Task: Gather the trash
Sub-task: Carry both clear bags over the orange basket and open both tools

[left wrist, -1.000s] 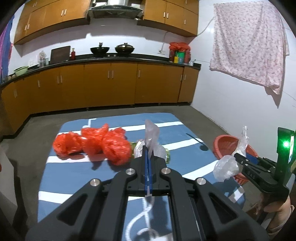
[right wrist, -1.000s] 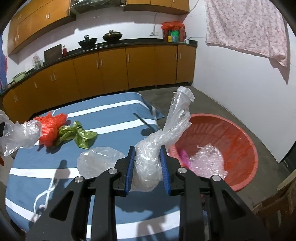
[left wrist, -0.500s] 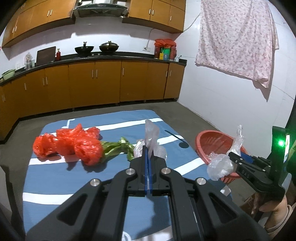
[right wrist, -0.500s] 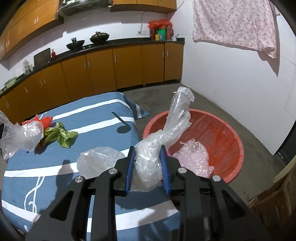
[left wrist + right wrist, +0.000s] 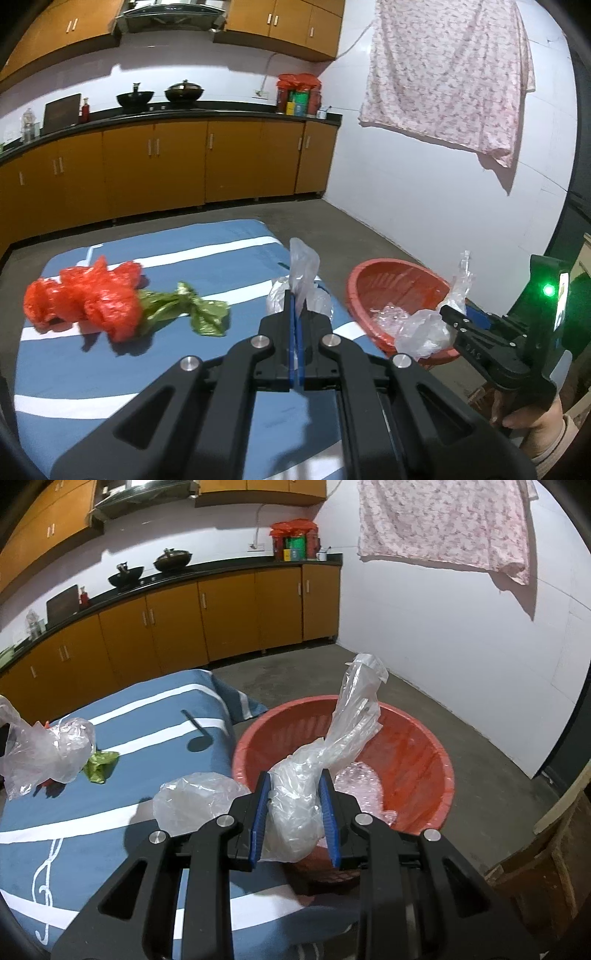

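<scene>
The right tool [image 5: 295, 812] grips a clear plastic bag [image 5: 325, 760] above the red basin's [image 5: 417, 734] near rim. The left tool [image 5: 296, 314] pinches another clear bag [image 5: 301, 269], seemingly over the table's [image 5: 110, 369] right edge.

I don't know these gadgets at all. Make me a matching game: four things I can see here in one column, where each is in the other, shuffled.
Things:
1. bubble wrap
2. red bag
3. green wrapper
4. clear bag

Places:
a. pinched in the right gripper
b. on the blue cloth, at its left
c. inside the red basin
d. on the cloth, against the red bag

Pairs: 1-c, 2-b, 3-d, 4-a
</scene>
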The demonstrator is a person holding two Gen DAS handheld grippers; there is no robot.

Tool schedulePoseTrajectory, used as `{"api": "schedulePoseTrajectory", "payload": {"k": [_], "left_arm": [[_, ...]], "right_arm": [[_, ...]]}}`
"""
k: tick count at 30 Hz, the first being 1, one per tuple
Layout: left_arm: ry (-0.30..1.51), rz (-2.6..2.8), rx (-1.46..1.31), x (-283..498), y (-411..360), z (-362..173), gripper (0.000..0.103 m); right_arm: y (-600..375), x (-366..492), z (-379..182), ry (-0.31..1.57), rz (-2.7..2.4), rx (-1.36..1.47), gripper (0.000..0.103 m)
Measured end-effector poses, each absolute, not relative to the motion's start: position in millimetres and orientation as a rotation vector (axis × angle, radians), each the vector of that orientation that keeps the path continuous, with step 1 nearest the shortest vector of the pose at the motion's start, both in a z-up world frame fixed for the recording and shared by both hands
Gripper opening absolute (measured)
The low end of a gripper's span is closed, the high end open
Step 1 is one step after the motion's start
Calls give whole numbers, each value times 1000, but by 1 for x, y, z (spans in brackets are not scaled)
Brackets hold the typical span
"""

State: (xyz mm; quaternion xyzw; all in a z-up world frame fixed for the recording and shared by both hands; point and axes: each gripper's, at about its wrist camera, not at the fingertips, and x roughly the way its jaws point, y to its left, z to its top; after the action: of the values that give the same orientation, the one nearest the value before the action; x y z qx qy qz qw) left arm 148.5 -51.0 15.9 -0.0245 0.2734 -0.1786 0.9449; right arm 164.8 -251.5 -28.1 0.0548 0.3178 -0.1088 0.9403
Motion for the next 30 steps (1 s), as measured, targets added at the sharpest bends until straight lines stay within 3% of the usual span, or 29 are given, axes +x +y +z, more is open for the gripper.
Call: {"api": "schedulePoseTrajectory", "payload": {"k": [30], "left_arm": [[631,-614,-18,212,-199,-21,3]], "right_arm": [[-352,188,-49,660,-382,170,28]]}}
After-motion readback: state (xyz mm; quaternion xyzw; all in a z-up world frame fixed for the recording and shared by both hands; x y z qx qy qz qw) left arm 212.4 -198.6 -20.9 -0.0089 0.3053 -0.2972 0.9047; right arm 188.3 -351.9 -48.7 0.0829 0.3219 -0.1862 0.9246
